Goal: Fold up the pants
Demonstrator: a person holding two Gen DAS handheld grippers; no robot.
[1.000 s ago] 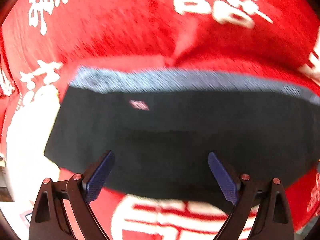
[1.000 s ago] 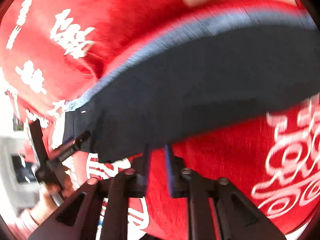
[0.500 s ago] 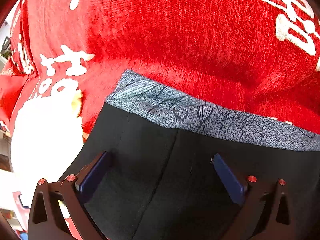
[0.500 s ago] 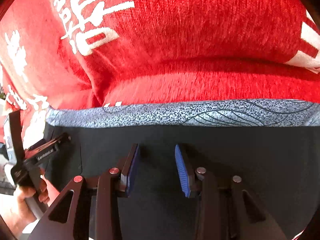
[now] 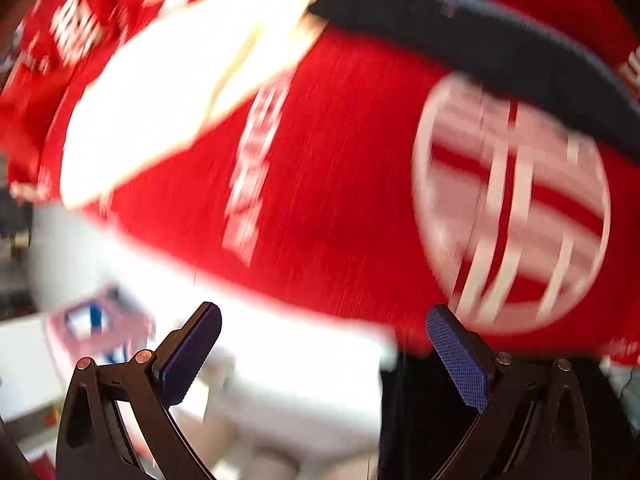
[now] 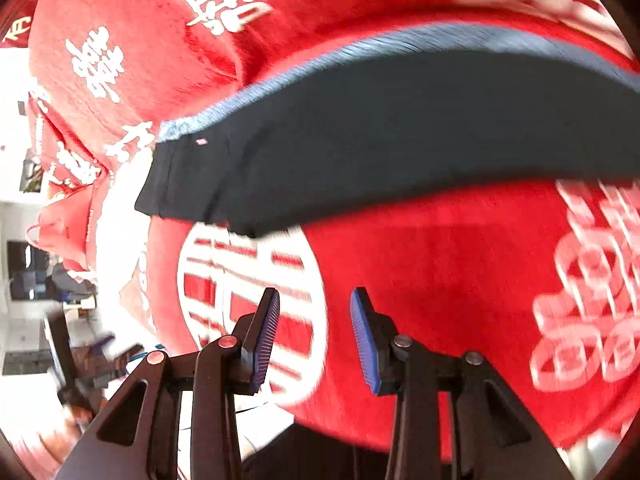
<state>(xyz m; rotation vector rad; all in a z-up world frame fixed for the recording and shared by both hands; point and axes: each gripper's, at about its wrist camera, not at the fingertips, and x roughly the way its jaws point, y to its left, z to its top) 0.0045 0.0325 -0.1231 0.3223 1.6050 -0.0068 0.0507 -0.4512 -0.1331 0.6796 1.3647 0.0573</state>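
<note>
The folded black pants (image 6: 400,140) with a grey patterned waistband lie flat on the red blanket (image 6: 440,280). In the blurred left wrist view they show as a dark band (image 5: 500,48) at the upper right. My left gripper (image 5: 324,348) is open and empty, pulled back over the blanket's near edge. My right gripper (image 6: 314,332) is open and empty, above the blanket a short way in front of the pants. Neither gripper touches the pants.
The red blanket with white characters and round emblems (image 5: 512,200) covers the work surface. A white surface with a pink and blue box (image 5: 96,328) lies below the blanket's near edge. The other hand-held gripper (image 6: 88,364) shows at lower left in the right wrist view.
Both grippers have pulled back from above the pants toward the near edge of the blanket. The right jaws have opened wider. The pants stay in place.
</note>
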